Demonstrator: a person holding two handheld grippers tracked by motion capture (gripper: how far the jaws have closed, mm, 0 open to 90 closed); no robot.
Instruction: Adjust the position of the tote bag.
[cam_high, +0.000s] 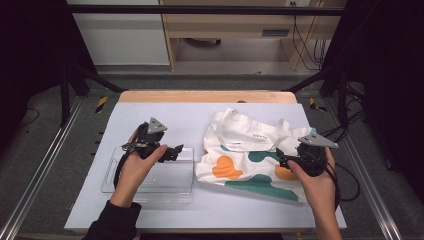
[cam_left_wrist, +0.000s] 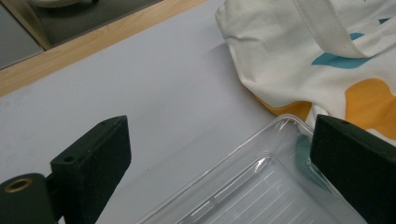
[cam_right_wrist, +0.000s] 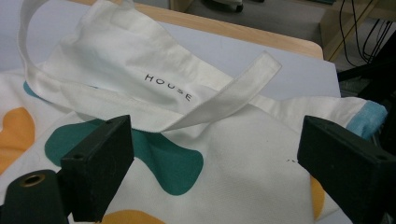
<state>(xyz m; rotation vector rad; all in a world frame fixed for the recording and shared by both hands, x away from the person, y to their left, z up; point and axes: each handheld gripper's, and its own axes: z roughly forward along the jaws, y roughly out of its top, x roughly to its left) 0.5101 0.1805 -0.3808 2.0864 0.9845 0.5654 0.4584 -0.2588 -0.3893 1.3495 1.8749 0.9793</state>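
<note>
Nearest, my left gripper (cam_high: 170, 152) hovers over the clear plastic tray (cam_high: 150, 186), its jaws spread wide with nothing held between them. Seen along those jaws in the left gripper view, the tray (cam_left_wrist: 261, 191) lies below the gap, its rounded far corner just beside the hem of the tote bag (cam_left_wrist: 322, 60); whether a jaw touches the tray I cannot tell. The tray appears empty, its ribbed floor visible through the plastic.

My right gripper (cam_high: 286, 159) sits over the right part of the tote bag (cam_high: 250, 155), jaws likewise wide apart and gripping nothing. In the right gripper view the gap frames the cream cloth (cam_right_wrist: 233, 140) with its green patch (cam_right_wrist: 163, 163) and orange patches, and a strap (cam_right_wrist: 224, 100) crosses just beyond the jaw tips. Above it runs the printed word HOUSE (cam_right_wrist: 168, 86).

Both tray and bag rest on the white tabletop (cam_high: 165, 115), tray at left, bag at right, close together. Farther off, a wooden edge (cam_high: 200, 96) borders the white surface.
</note>
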